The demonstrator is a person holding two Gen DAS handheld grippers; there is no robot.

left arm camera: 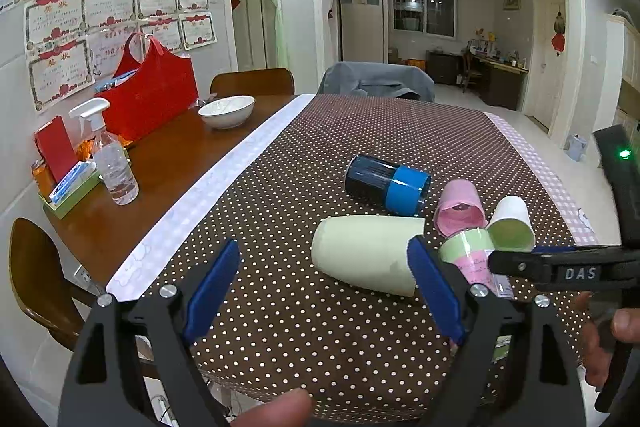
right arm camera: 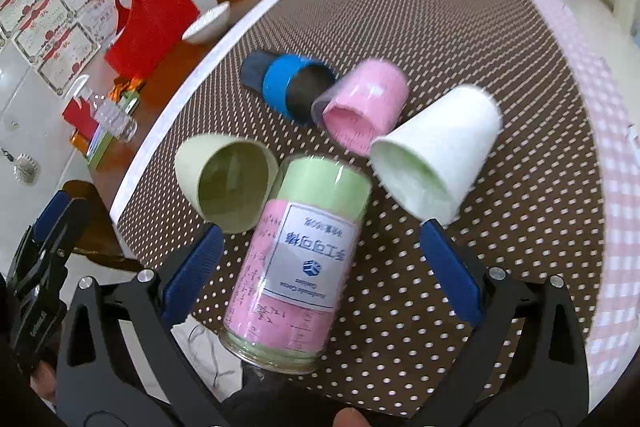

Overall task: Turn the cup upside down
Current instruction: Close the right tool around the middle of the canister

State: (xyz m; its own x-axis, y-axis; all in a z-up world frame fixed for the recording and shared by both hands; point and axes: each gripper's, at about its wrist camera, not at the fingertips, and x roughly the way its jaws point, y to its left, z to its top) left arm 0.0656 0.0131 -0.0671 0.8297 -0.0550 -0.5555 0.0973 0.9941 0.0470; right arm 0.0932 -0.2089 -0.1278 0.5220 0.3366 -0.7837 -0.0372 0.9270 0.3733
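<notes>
Several cups lie on their sides on a brown polka-dot tablecloth (right arm camera: 460, 27). A pale green cup (left arm camera: 366, 255) (right arm camera: 224, 183) lies ahead of my left gripper (left arm camera: 324, 287), which is open and empty. A labelled pink-and-green jar (right arm camera: 296, 259) (left arm camera: 468, 255) lies between the fingers of my open right gripper (right arm camera: 324, 263), not clamped. A pink cup (right arm camera: 364, 103) (left arm camera: 460, 207), a white cup (right arm camera: 440, 155) (left arm camera: 512, 225) and a dark cup with a blue band (right arm camera: 286, 87) (left arm camera: 386, 185) lie beyond it. The right gripper's body (left arm camera: 560, 271) shows in the left wrist view.
On the bare wooden table at left stand a white bowl (left arm camera: 226, 111), a red bag (left arm camera: 150, 99), a spray bottle (left arm camera: 112, 155) and a small tray of packets (left arm camera: 68, 183). Wooden chairs (left arm camera: 252, 81) stand around the table. The table's near edge is close below the grippers.
</notes>
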